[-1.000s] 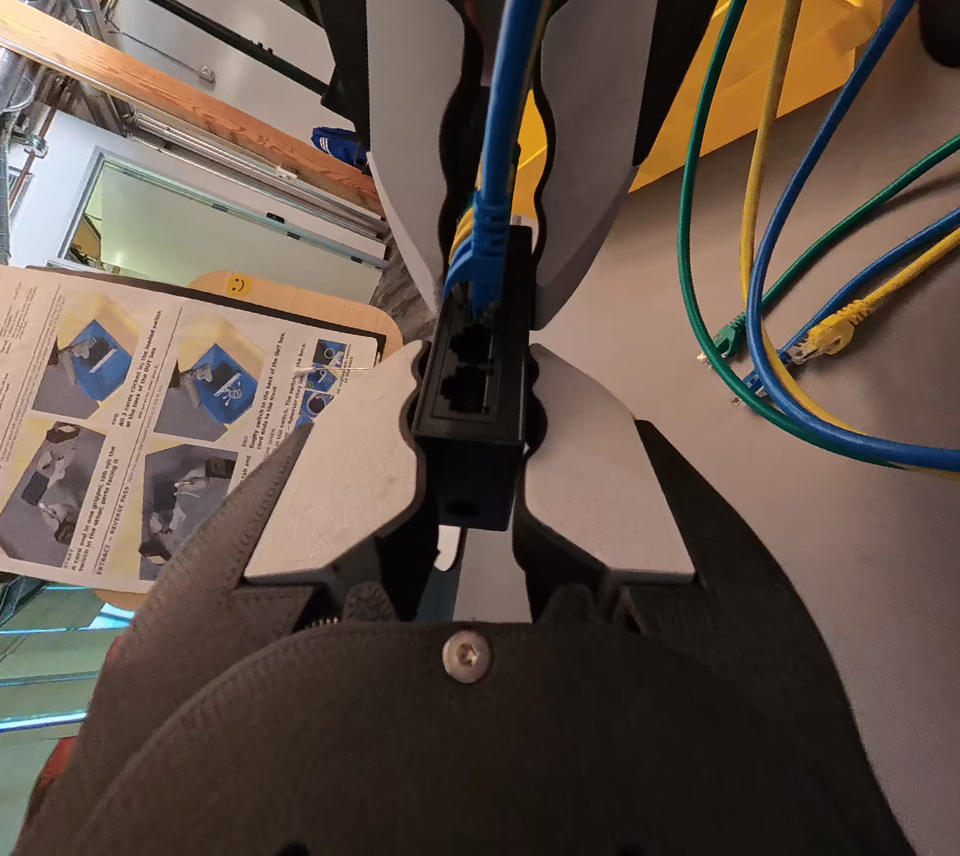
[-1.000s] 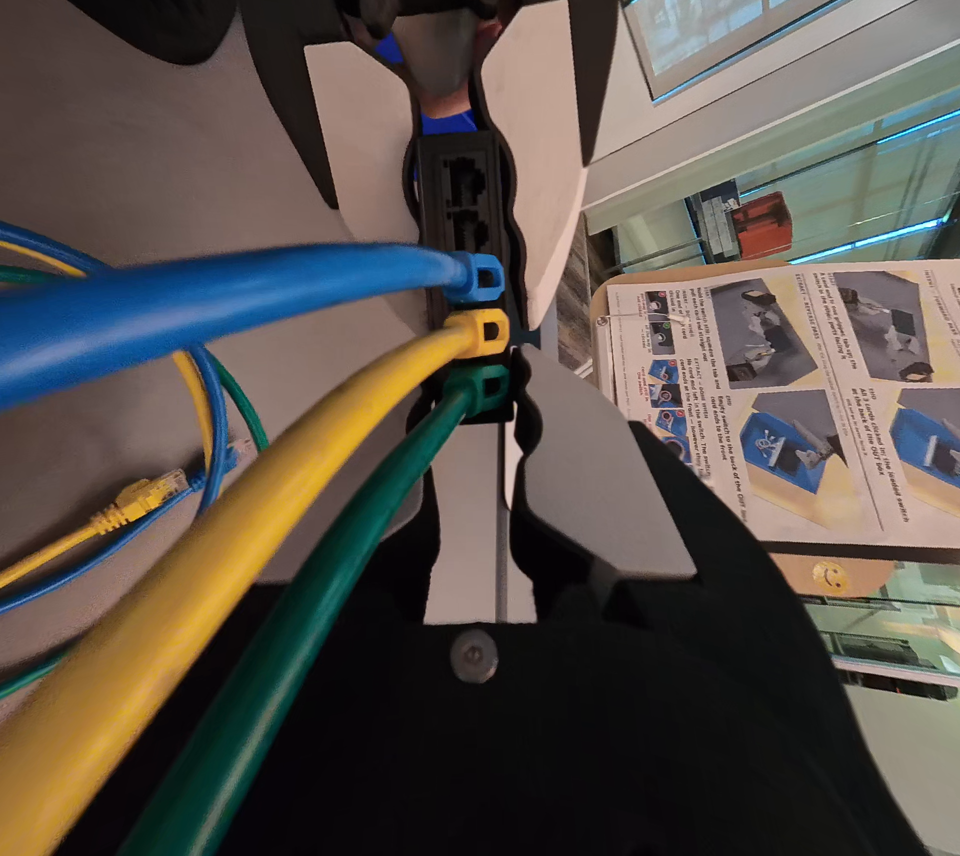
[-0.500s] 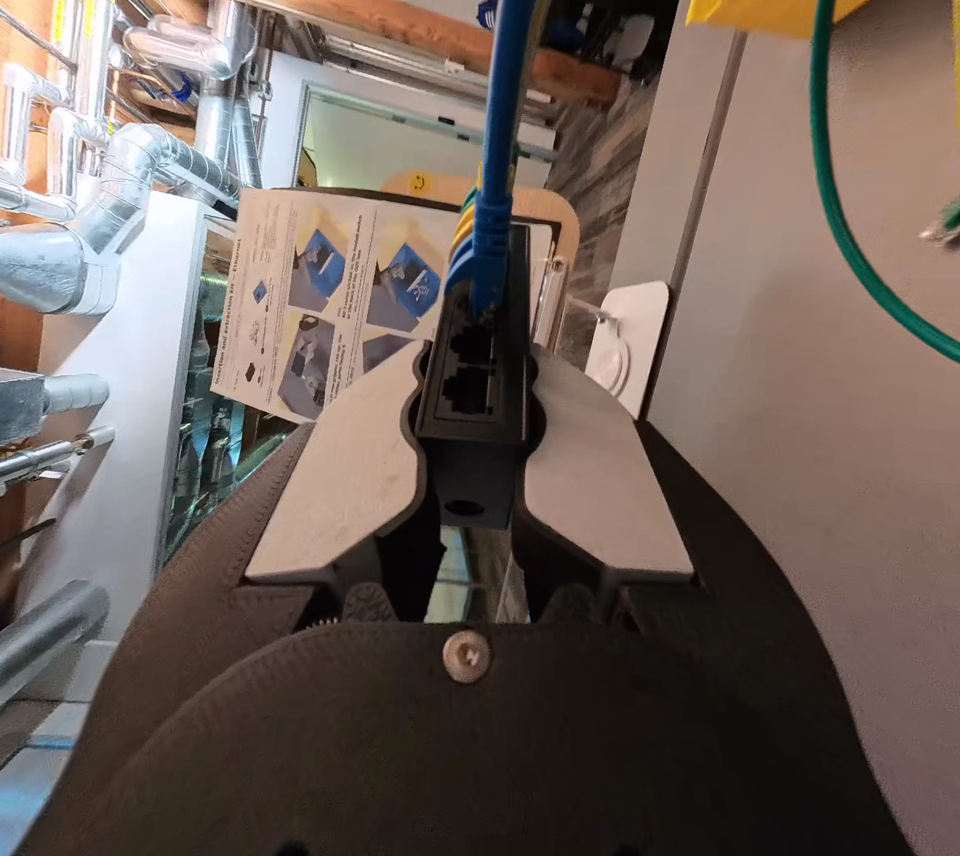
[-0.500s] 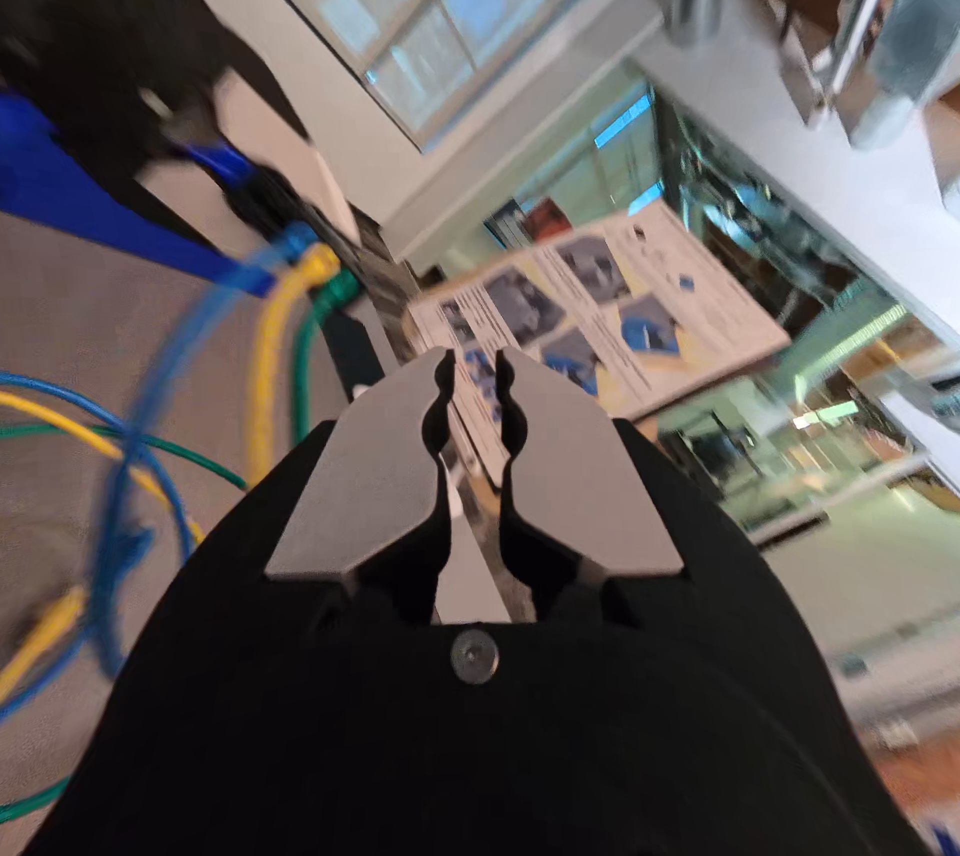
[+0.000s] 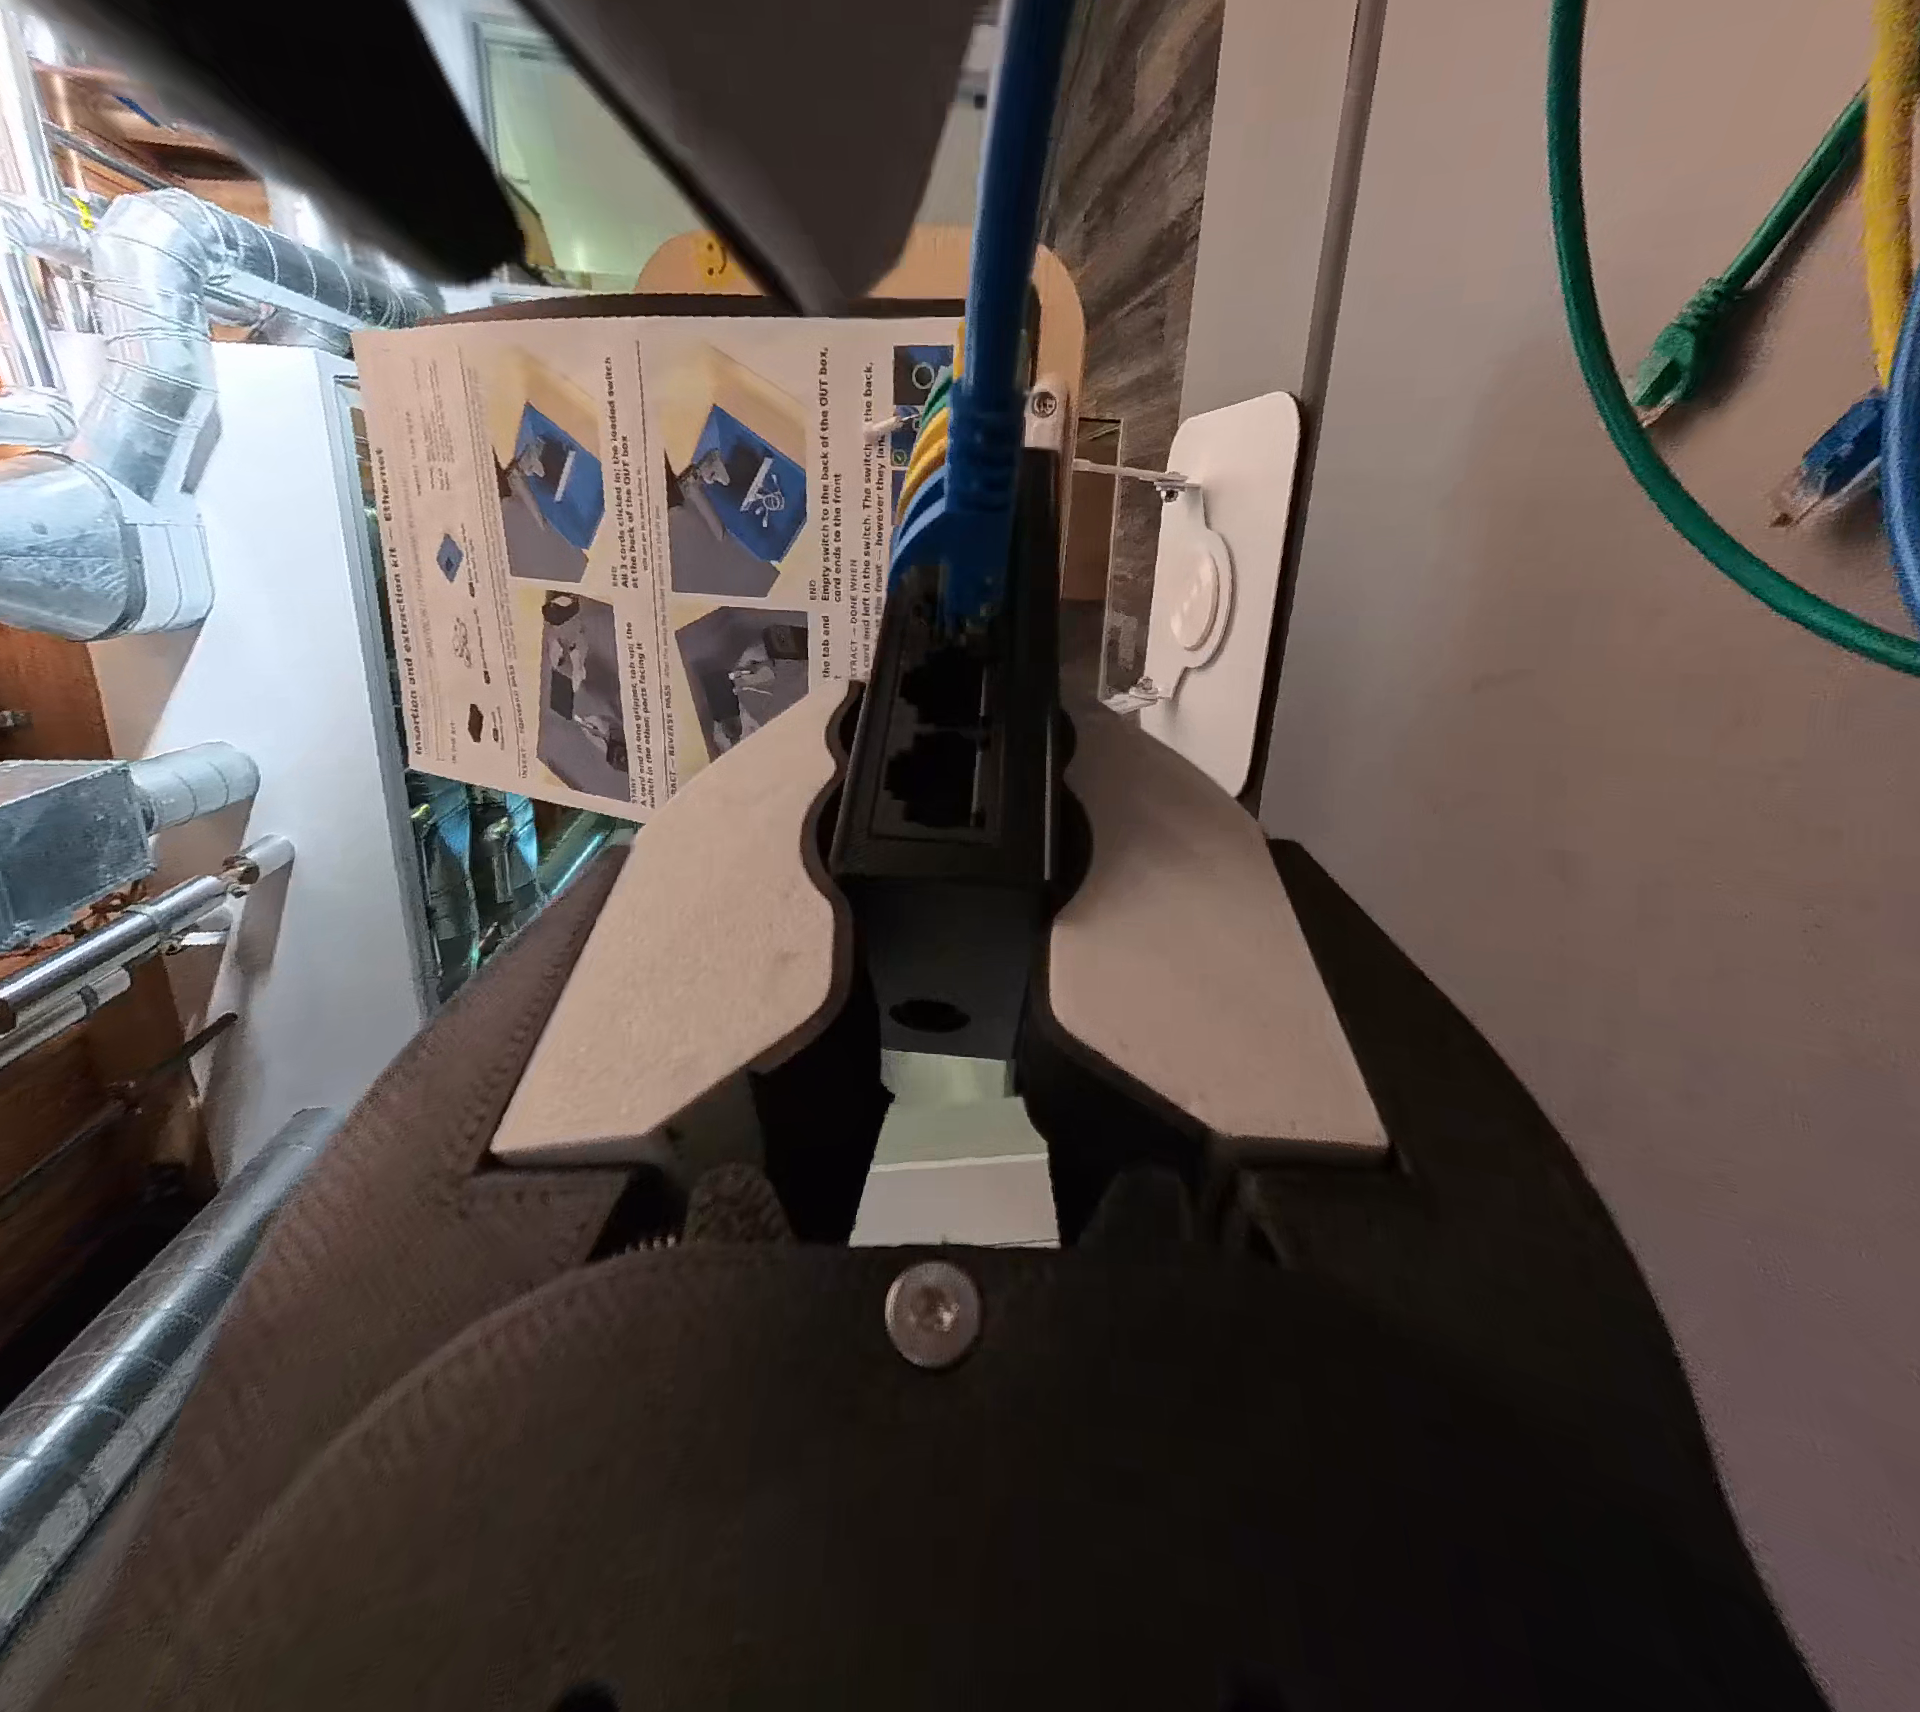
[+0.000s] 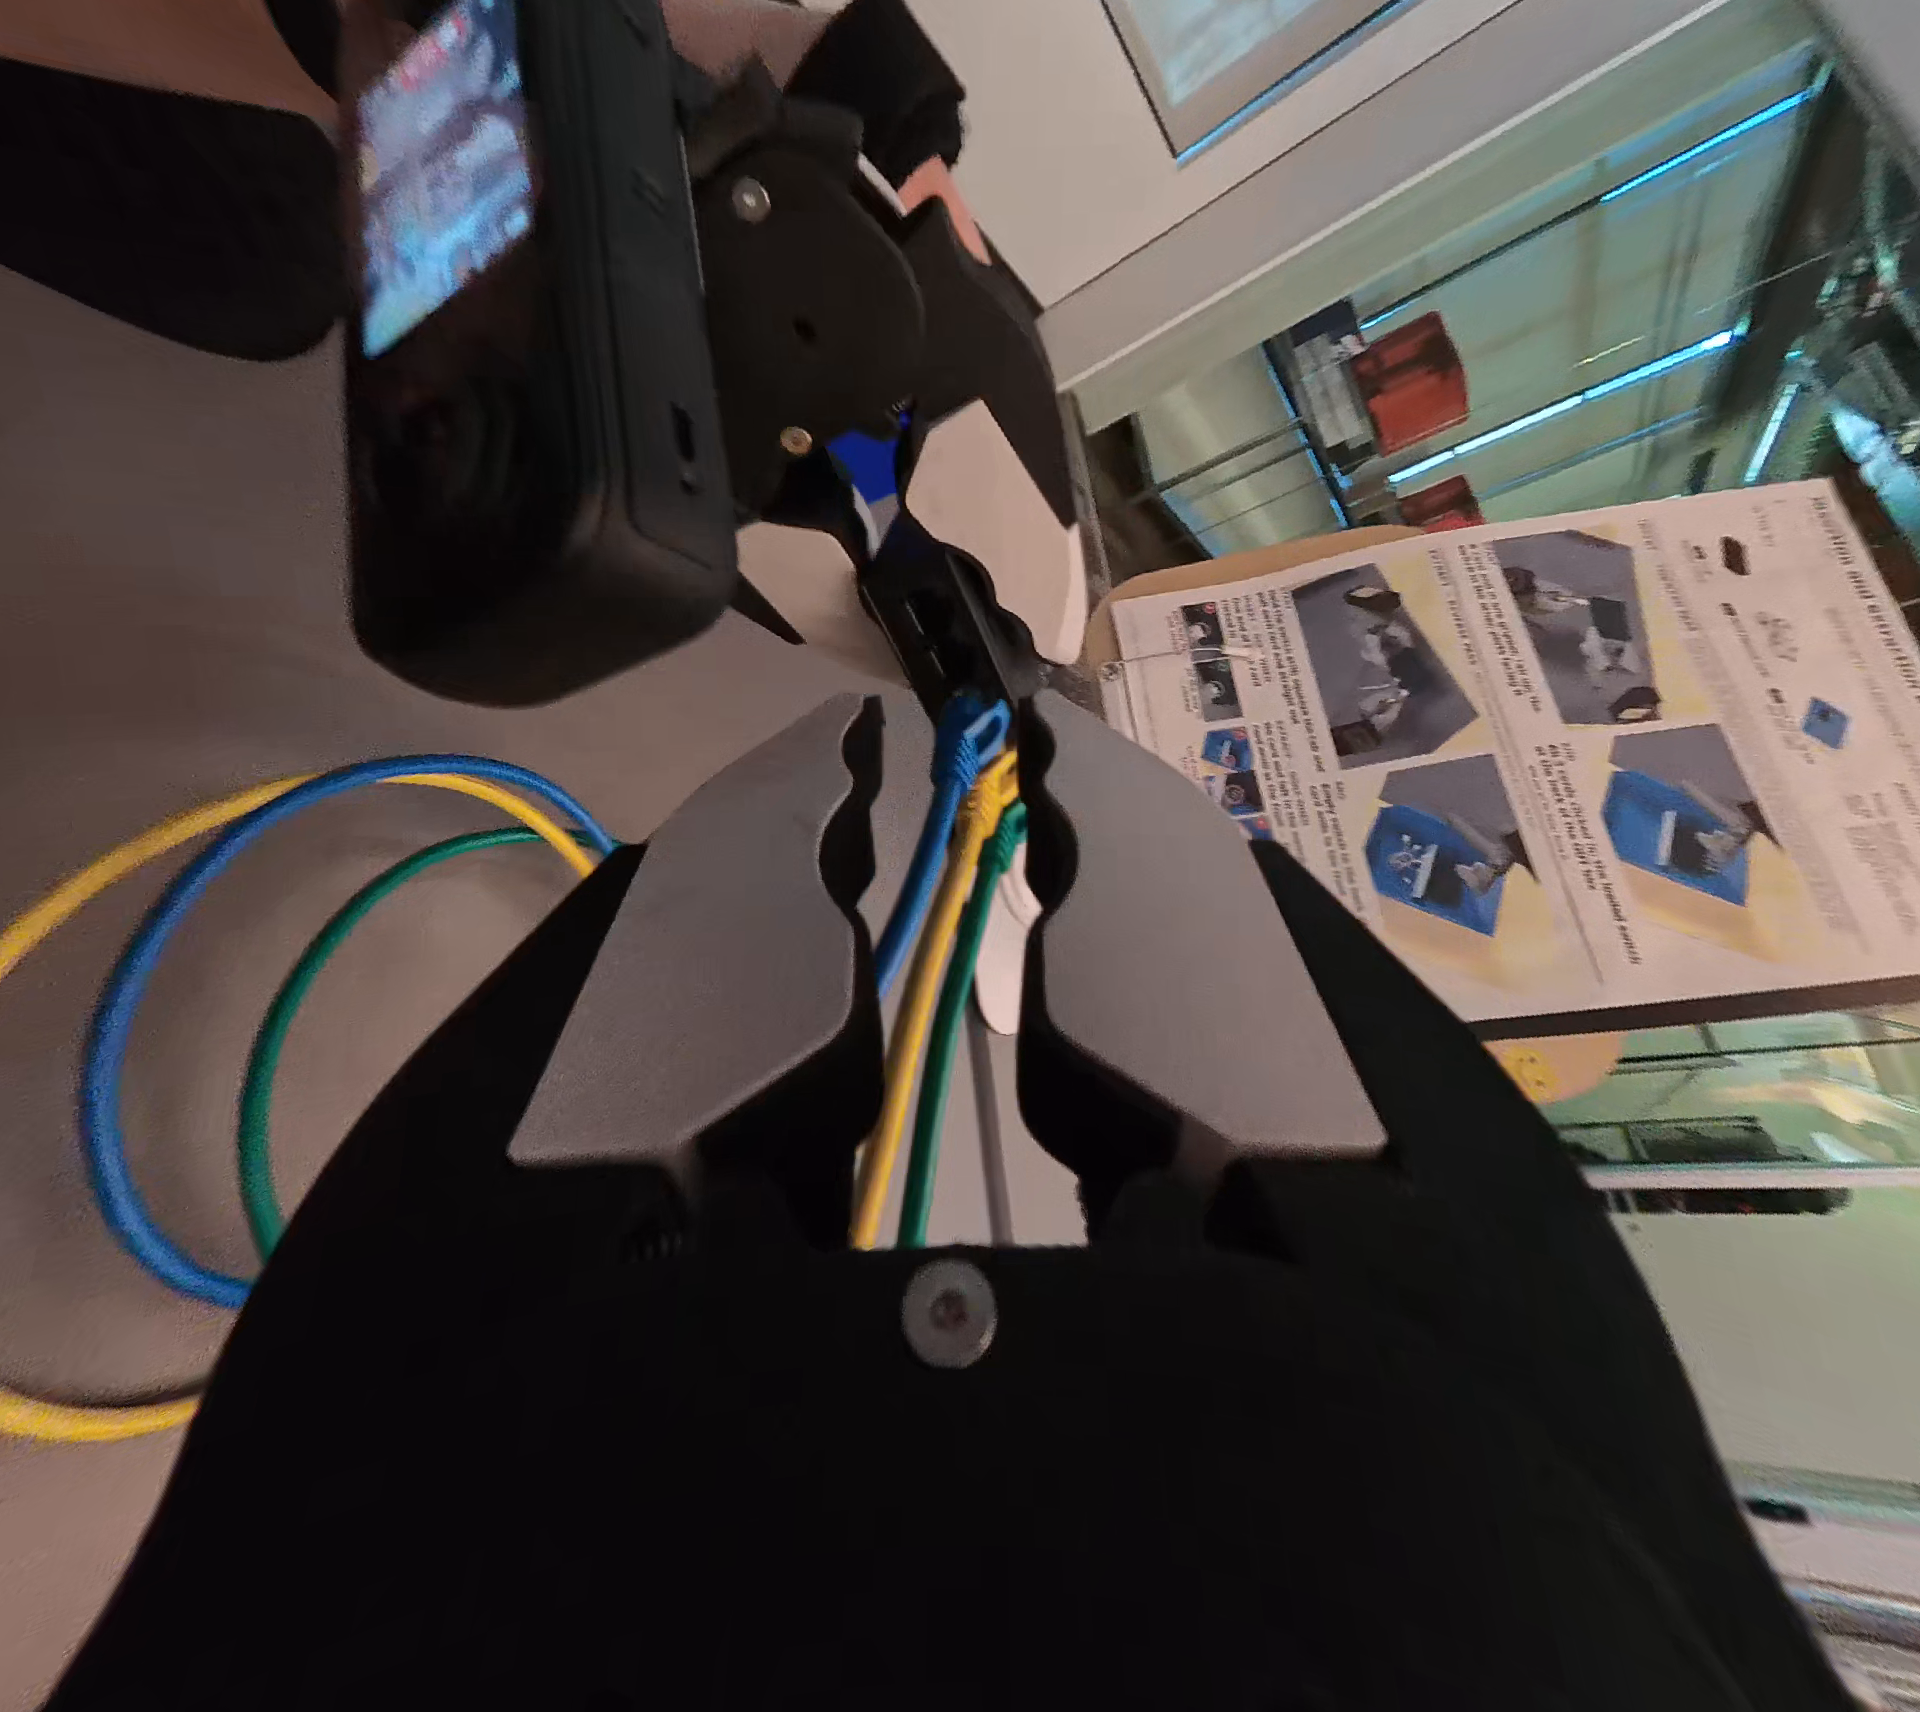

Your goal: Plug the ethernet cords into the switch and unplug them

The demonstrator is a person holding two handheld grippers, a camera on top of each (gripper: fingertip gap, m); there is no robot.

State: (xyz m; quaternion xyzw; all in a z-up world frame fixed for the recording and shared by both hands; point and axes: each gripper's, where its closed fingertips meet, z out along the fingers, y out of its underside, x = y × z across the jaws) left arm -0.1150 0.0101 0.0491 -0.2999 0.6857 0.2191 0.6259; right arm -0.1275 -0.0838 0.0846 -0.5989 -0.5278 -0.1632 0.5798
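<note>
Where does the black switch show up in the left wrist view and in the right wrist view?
Left wrist view: the switch sits centre, clamped in the left claw.
Right wrist view: it is upper centre, just beyond the open right claw.
Shared landmark: the blue cord plugged into it.

One switch (image 5: 951, 789) holds three plugged cords: blue (image 6: 961, 753), yellow (image 6: 987, 802), green (image 6: 1006, 841). Two ports (image 5: 935, 732) sit empty. One sheet (image 6: 1558, 758) stands right.

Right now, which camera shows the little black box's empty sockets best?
The left wrist view: the switch sits close, two empty ports facing the camera. The right wrist view shows it smaller, blurred and partly hidden by cords.
</note>
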